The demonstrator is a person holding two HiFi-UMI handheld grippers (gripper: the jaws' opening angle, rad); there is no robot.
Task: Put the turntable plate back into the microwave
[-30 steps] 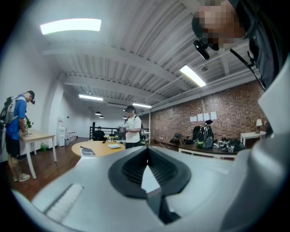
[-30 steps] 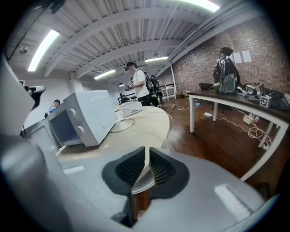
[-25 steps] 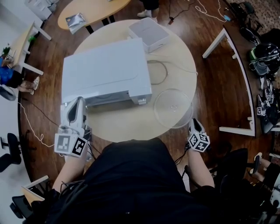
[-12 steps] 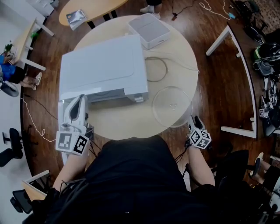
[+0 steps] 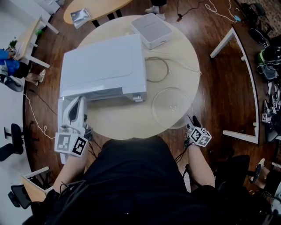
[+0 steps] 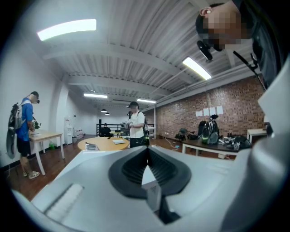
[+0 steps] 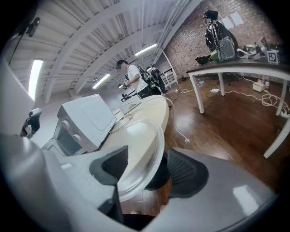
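Right tongs (image 7: 145,170) have just been opening and stand apart astride the near rim of the plate (image 5: 172,105), which overhangs the table (image 5: 123,119) edge. Left tongs (image 6: 146,152) are clamped on the door (image 5: 65,105) edge of the microwave (image 5: 103,66), with bare table between.

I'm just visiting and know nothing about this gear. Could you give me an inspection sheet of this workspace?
Surface: round beige table, wooden floor.
Job's things: white microwave; glass turntable plate at table's right edge, overhanging.
Clutter: white box behind microwave.
Grippers: left gripper shut on thin white edge, seemingly the door; right gripper open, jaws just opening, plate rim between them, unpressed.
Cables: looped cable on table; more on floor.
Surroundings: other tables, chairs, people.
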